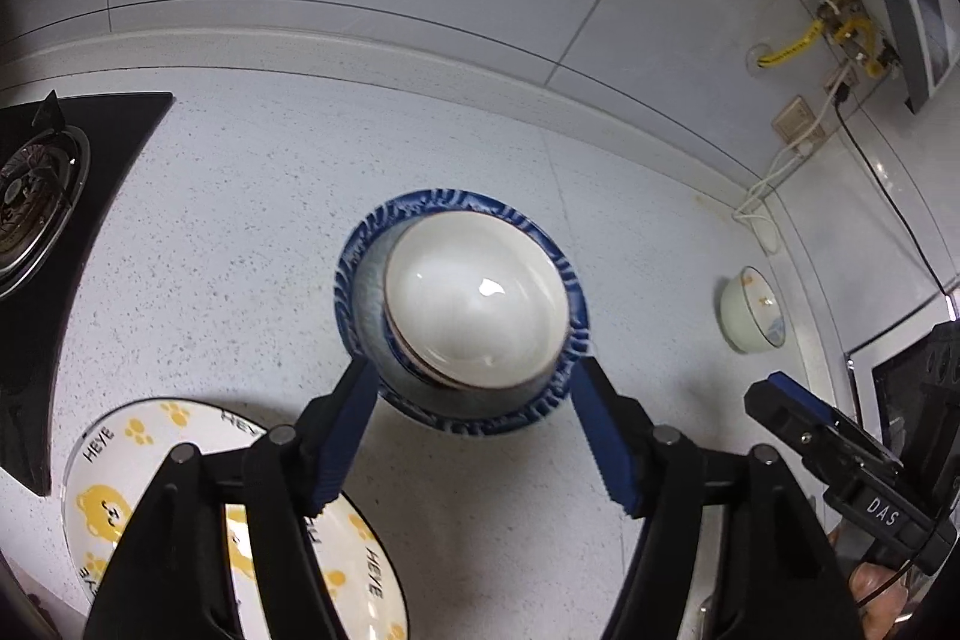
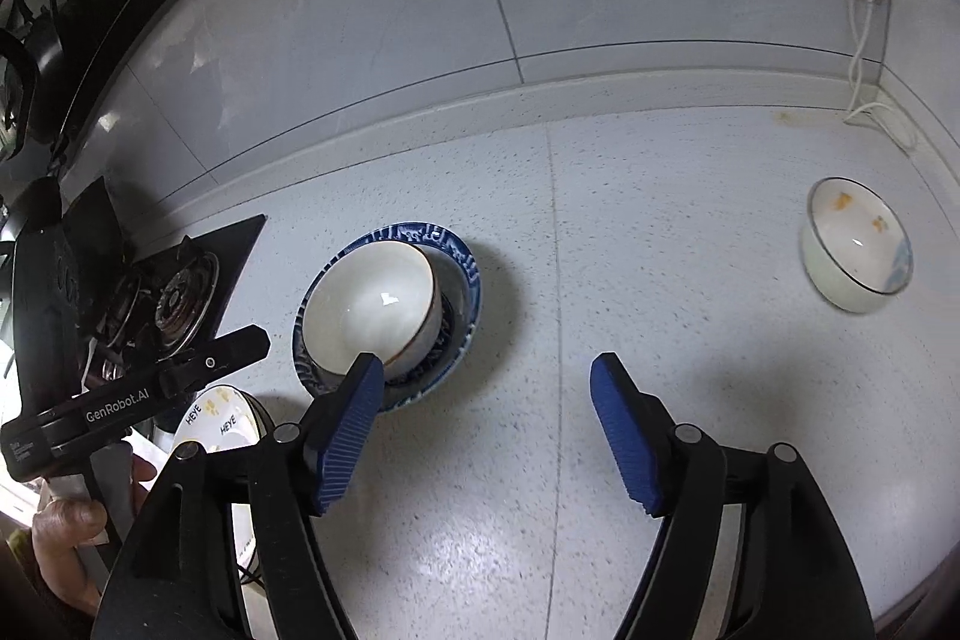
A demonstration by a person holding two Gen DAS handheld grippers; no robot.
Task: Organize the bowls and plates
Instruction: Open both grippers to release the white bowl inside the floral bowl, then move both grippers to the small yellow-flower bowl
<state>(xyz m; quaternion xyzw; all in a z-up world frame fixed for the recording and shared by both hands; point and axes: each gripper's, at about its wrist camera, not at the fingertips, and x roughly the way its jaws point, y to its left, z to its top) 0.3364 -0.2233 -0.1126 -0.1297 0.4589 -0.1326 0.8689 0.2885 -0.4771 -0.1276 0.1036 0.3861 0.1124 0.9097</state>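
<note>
One white bowl sat nested on our blue-rimmed plate; both hand-held grippers gaped empty, small bowl and paw-print plate still loose.

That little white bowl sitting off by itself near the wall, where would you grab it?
Probably by the rim. The small white bowl stands upright and alone on the counter, its mouth open upward, so one finger can go inside the wall and one outside. I would come down from above on the near edge with the right gripper, which is open, empty and closer.
</note>
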